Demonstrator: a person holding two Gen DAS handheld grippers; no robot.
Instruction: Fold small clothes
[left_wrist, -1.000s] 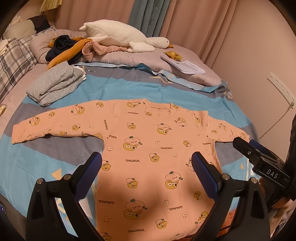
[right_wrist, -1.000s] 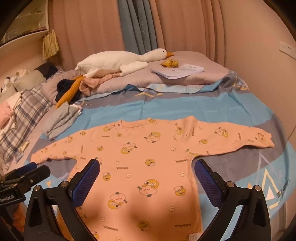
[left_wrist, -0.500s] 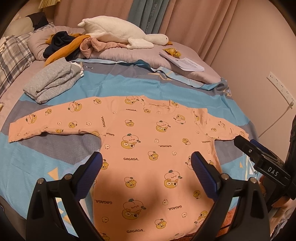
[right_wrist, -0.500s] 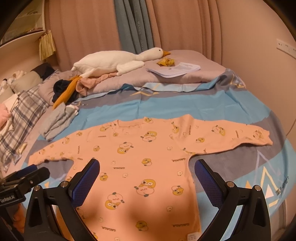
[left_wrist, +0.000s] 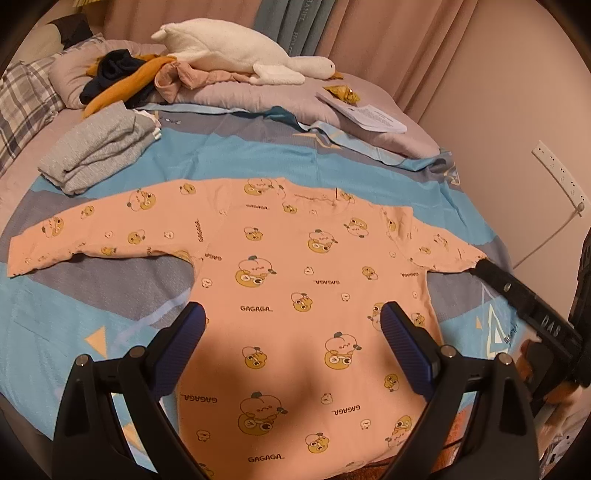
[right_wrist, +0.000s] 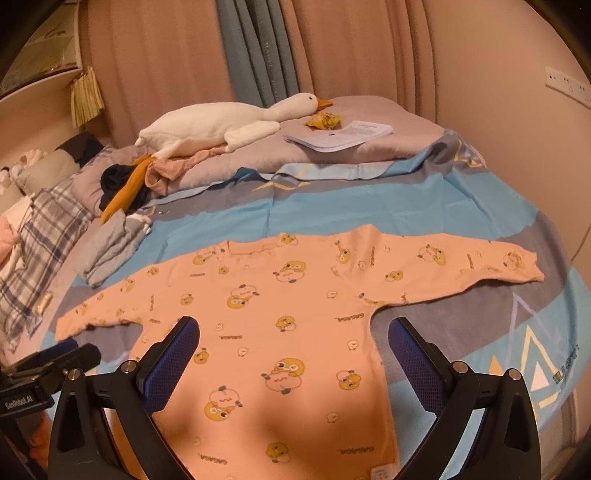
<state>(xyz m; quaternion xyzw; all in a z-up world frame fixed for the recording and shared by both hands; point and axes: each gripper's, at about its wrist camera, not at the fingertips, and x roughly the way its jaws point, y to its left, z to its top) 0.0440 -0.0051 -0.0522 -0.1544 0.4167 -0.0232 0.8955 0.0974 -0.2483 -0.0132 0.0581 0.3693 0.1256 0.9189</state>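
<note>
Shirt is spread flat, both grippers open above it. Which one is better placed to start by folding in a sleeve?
Probably right. The right gripper hangs near the armpit of the shirt by its sleeve. The left gripper sits over mid-body, jaws open.

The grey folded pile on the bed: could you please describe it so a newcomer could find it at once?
Start at the bed with its blue and grey cover, where the peach shirt lies spread flat. Past the shirt's left sleeve, before the pillows, sits the grey pile. It alone is plain grey and neatly folded; the dark and orange clothes behind it are crumpled.
</note>
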